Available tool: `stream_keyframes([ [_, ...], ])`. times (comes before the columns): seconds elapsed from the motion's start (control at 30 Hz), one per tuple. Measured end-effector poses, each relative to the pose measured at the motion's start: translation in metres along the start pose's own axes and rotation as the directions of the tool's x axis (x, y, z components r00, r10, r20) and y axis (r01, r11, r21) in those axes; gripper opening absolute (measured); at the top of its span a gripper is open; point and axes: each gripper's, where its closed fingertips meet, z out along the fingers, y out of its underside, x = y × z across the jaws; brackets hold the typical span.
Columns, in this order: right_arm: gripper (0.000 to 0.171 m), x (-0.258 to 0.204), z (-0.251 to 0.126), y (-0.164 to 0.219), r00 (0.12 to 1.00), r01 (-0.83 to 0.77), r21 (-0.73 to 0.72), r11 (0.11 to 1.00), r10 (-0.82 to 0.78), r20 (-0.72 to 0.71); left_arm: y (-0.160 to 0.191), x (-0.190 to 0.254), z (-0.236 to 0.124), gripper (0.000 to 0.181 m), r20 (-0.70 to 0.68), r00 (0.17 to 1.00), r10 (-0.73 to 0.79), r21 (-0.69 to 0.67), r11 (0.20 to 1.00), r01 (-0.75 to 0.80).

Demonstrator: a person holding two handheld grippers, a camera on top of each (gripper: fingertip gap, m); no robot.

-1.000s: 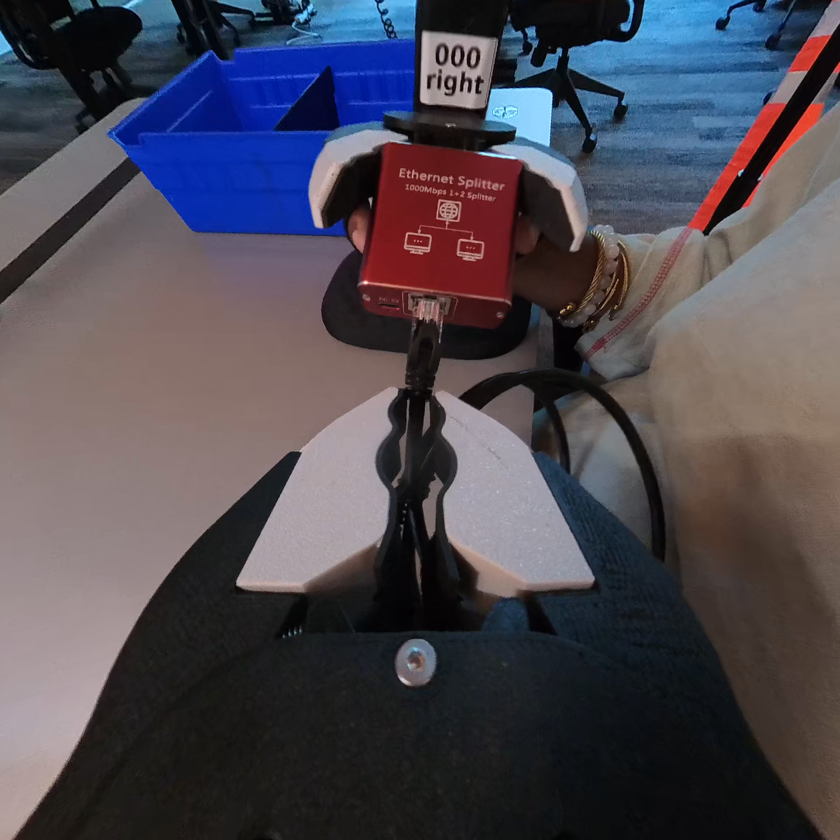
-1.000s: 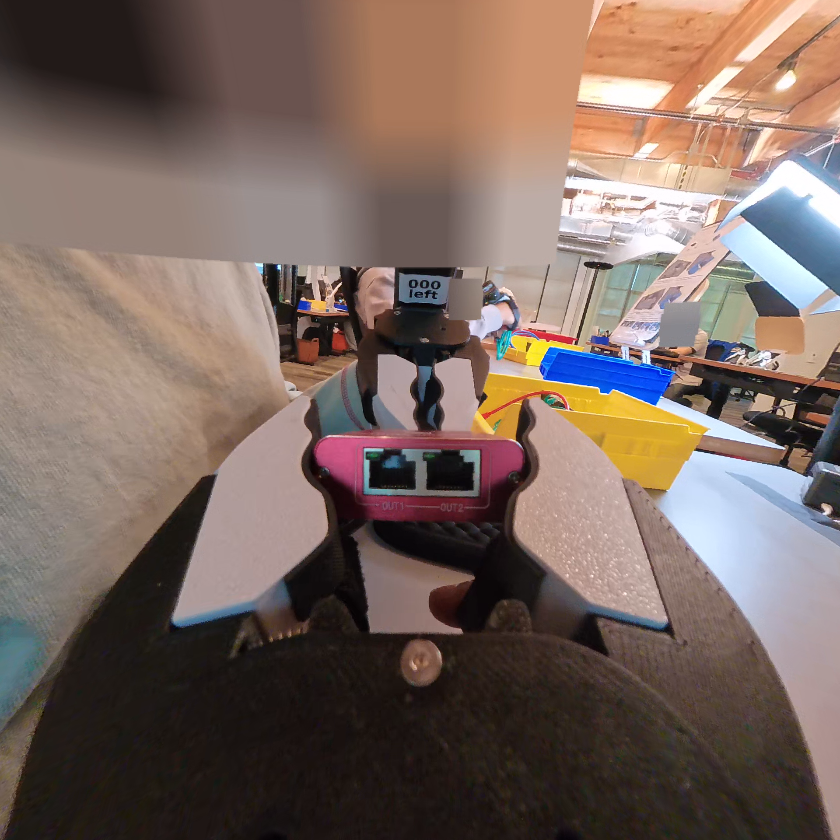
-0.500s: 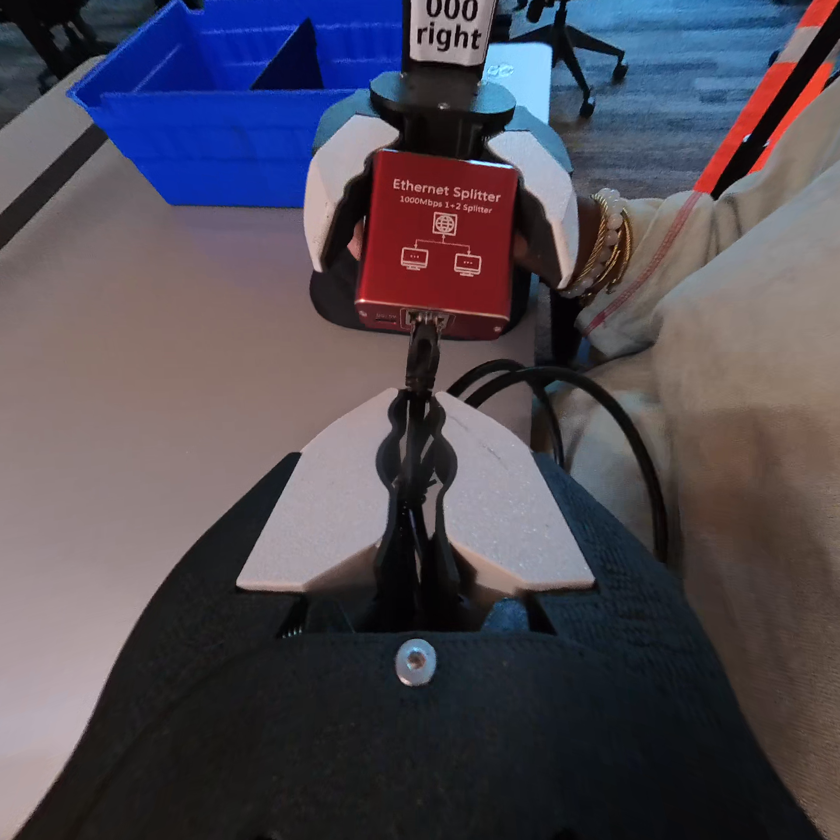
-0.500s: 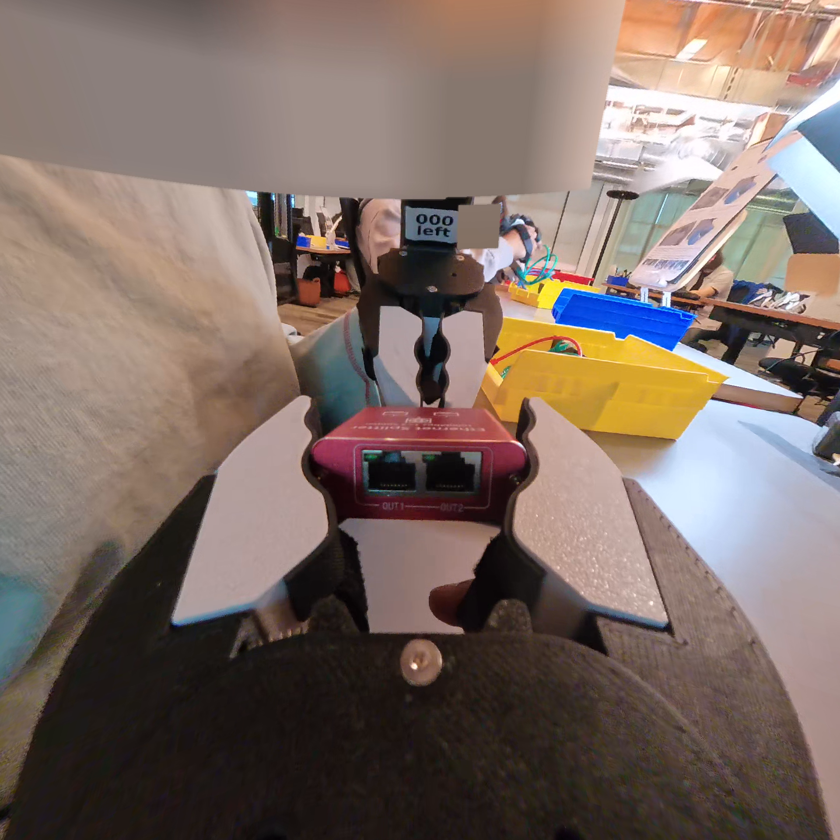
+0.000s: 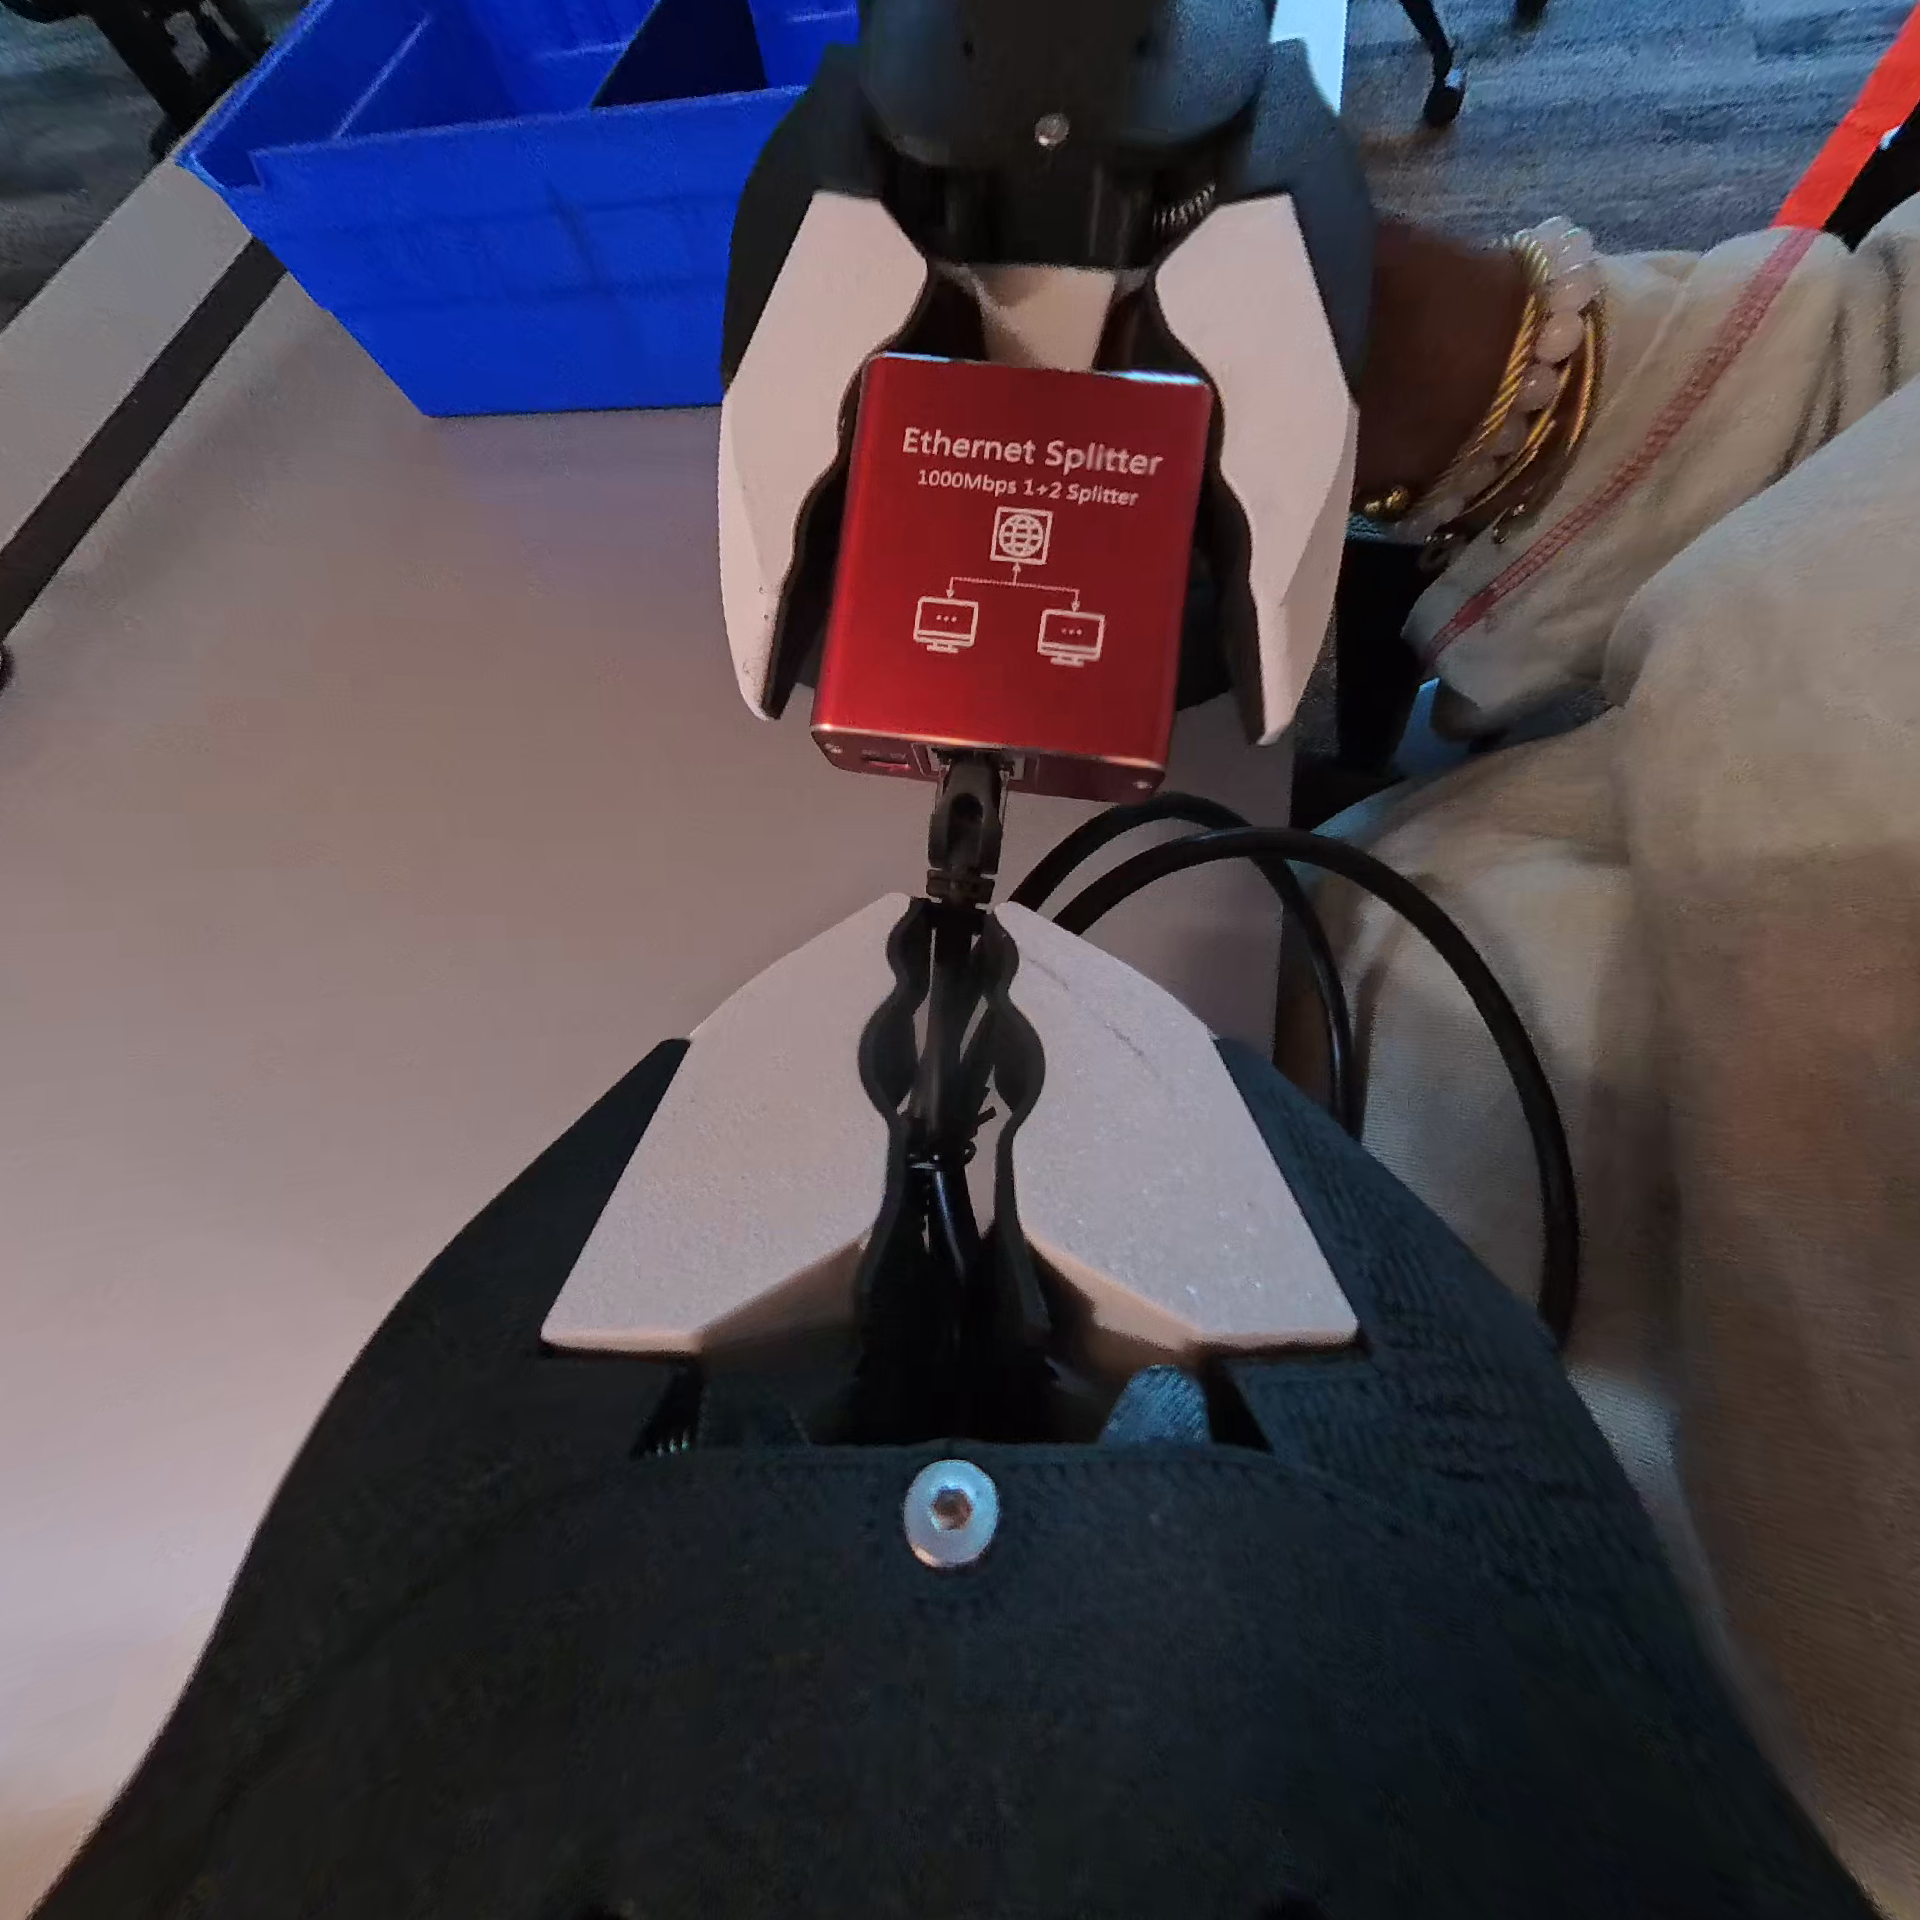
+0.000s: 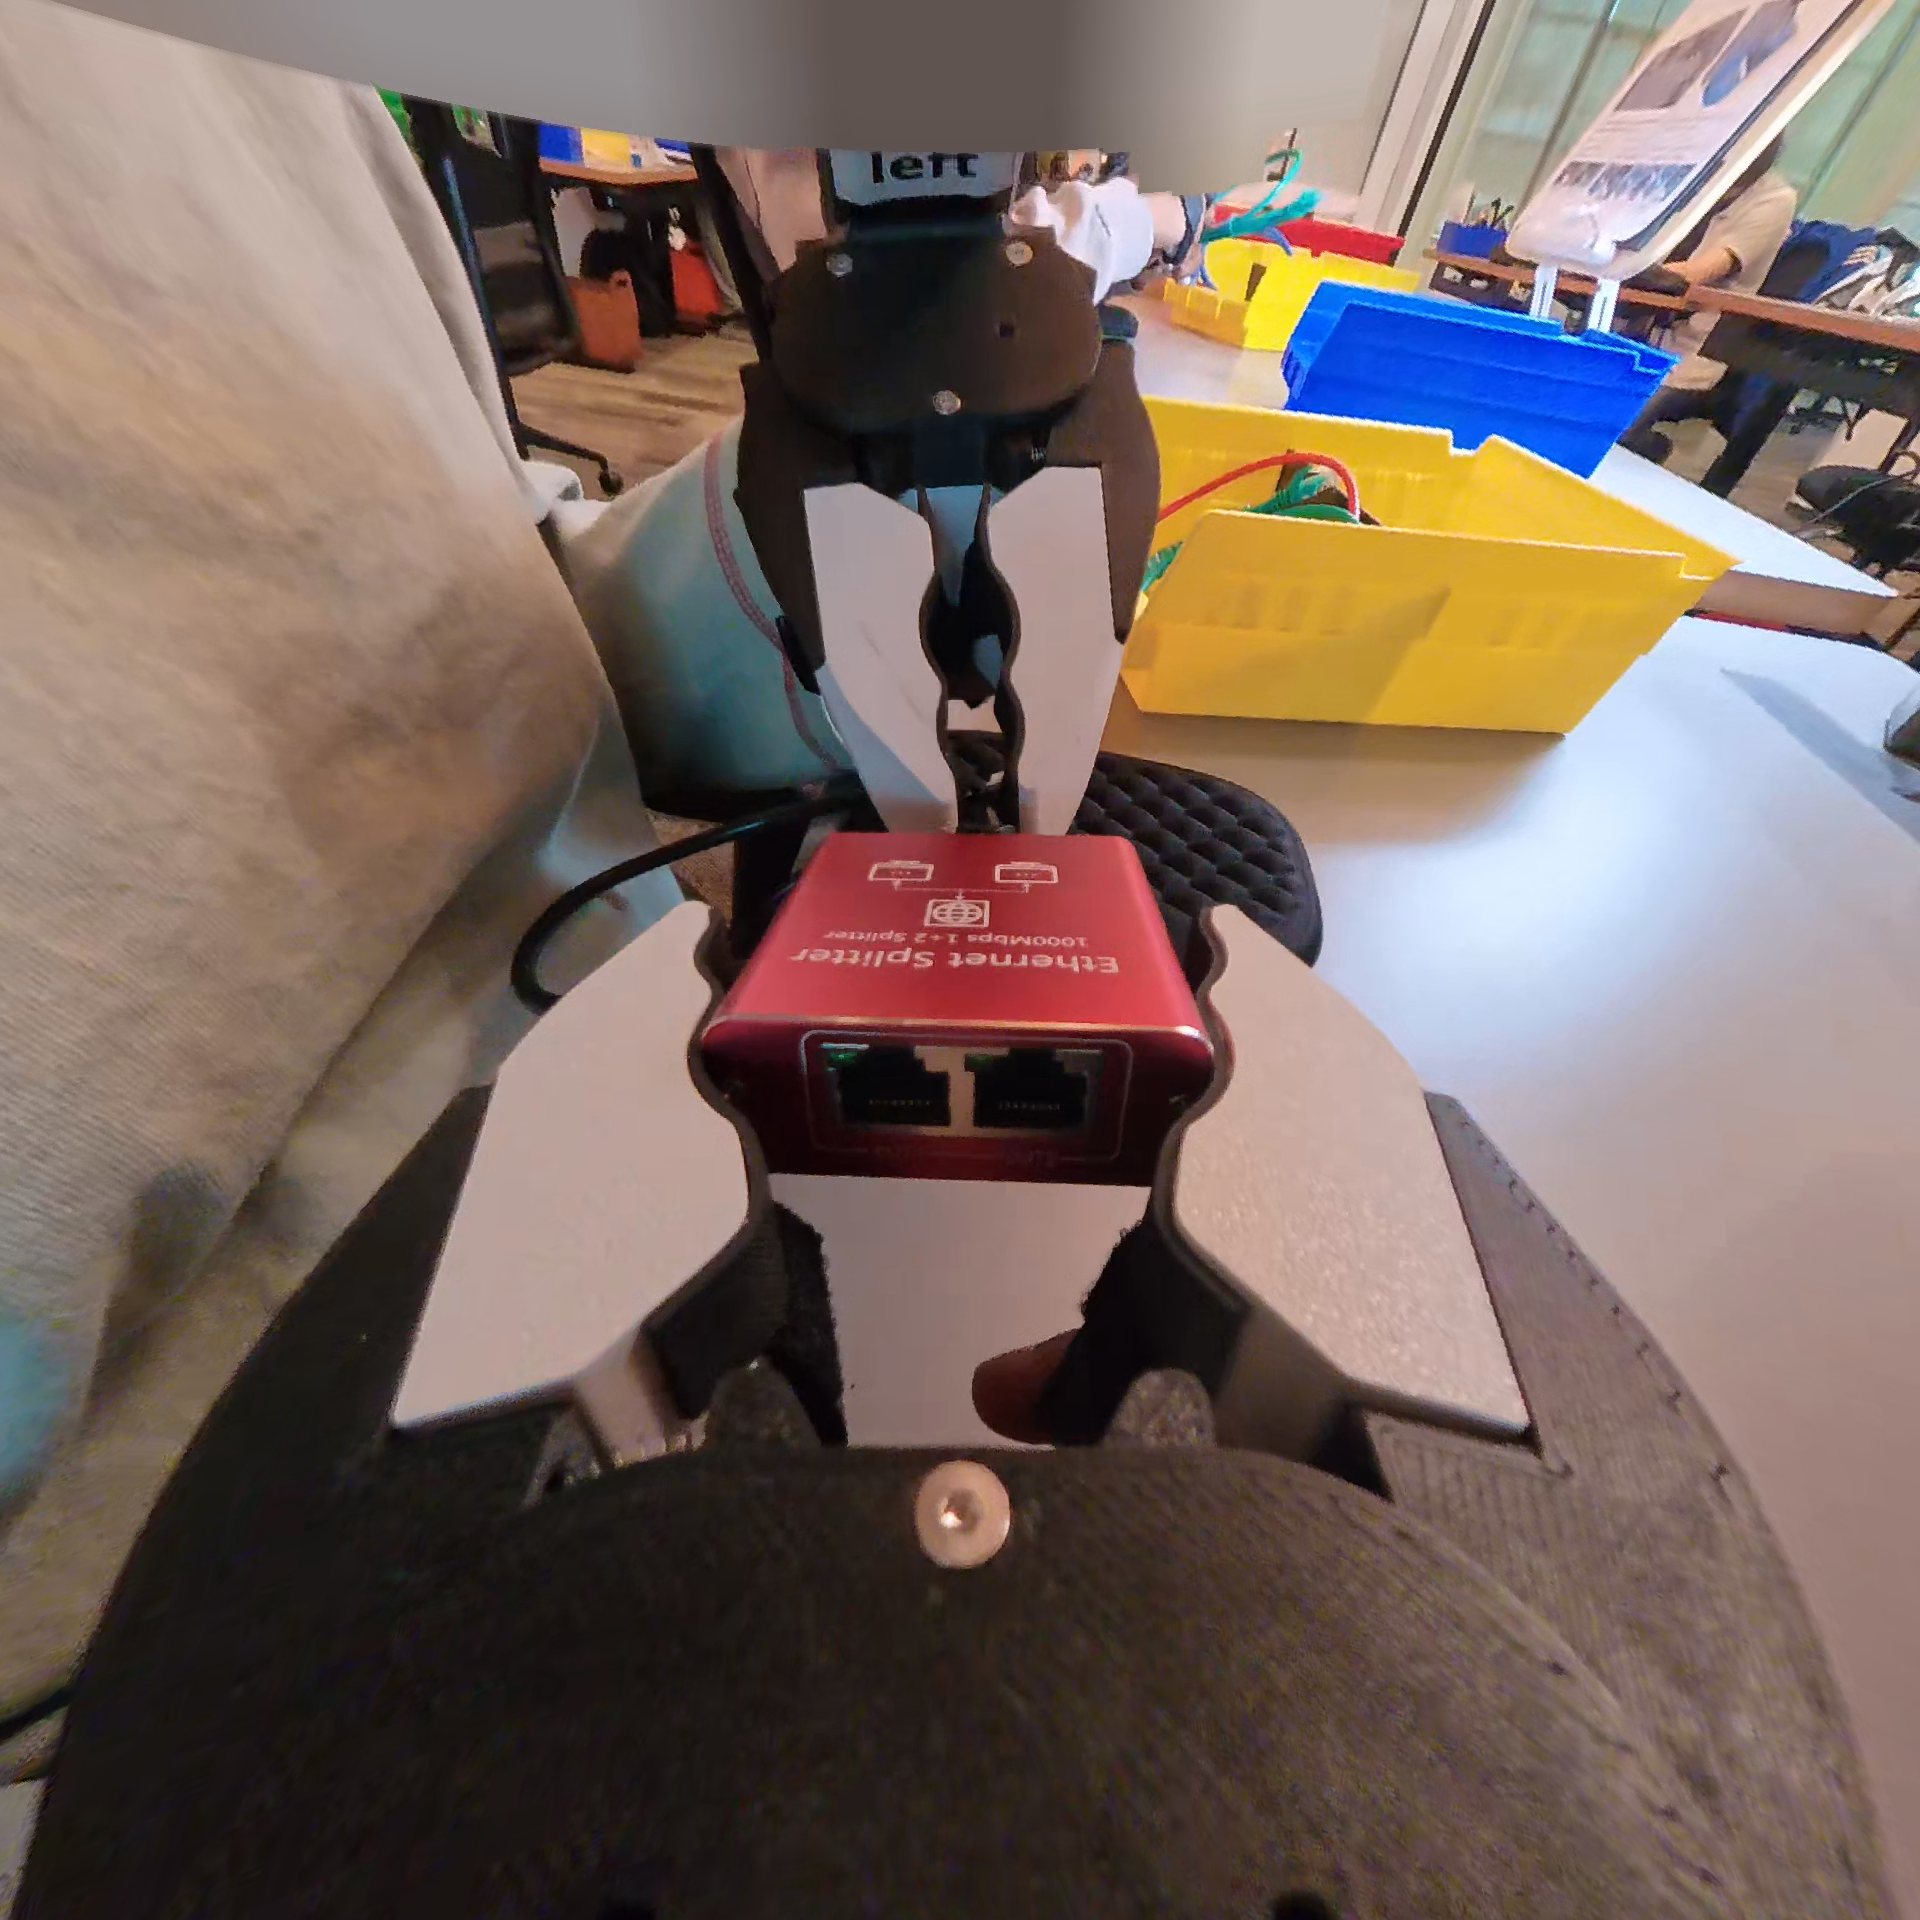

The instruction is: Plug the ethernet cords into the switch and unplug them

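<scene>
A small red switch box (image 5: pixel 1013 561) is clamped by its sides between the white fingers of my right gripper (image 5: pixel 1023 717). In the right wrist view the red switch box (image 6: pixel 961 977) shows two empty ports facing the camera, held in my right gripper (image 6: pixel 956 935). My left gripper (image 5: pixel 951 909) is shut on a black ethernet cord (image 5: pixel 961 831). The cord's plug sits in the single port on the box's near face. The cord loops off to the right (image 5: pixel 1455 935). The left gripper (image 6: pixel 971 821) also shows beyond the box in the right wrist view.
A blue bin (image 5: pixel 499 218) stands on the pale table (image 5: pixel 364 779) at the back left. A yellow bin (image 6: pixel 1382 613) with coloured wires and a blue bin (image 6: pixel 1455 364) stand behind. A person's sleeve (image 5: pixel 1714 831) and braceleted wrist (image 5: pixel 1507 384) fill the right side. Both grippers' tips are close together, under 4 cm apart.
The two grippers have come closer together. The cord's plug, earlier only at the port's mouth, now sits deeper in the switch box. The box tilted so its top faces the right wrist camera.
</scene>
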Motion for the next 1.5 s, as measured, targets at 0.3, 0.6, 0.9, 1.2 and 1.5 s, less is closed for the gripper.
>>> stream_keyframes([
  [0.3,0.084,0.006,0.005,-0.015,0.991,0.099,0.029,0.995,-0.096,-0.092,-0.007,-0.01,-0.015,0.01,0.036,0.999,0.016,0.097,0.995,-0.019],
  [0.6,0.084,0.02,-0.002,-0.048,0.925,0.237,0.01,0.972,-0.222,-0.307,-0.04,-0.022,-0.035,0.048,0.273,0.946,0.174,0.281,0.926,-0.252],
  [0.9,0.083,0.057,-0.013,-0.066,0.822,0.157,0.154,0.975,-0.043,-0.568,-0.07,-0.039,-0.024,0.063,0.657,0.691,0.302,0.183,0.825,-0.535],
  [1.2,0.083,0.053,-0.004,-0.078,0.836,0.021,0.292,0.956,0.144,-0.53,-0.073,-0.055,-0.025,0.031,0.825,0.443,0.35,0.003,0.782,-0.623],
  [1.5,0.065,0.004,-0.01,-0.102,0.972,0.165,0.398,0.903,-0.081,-0.22,-0.082,-0.015,-0.049,0.03,0.211,0.974,0.078,0.71,0.672,-0.207],
])
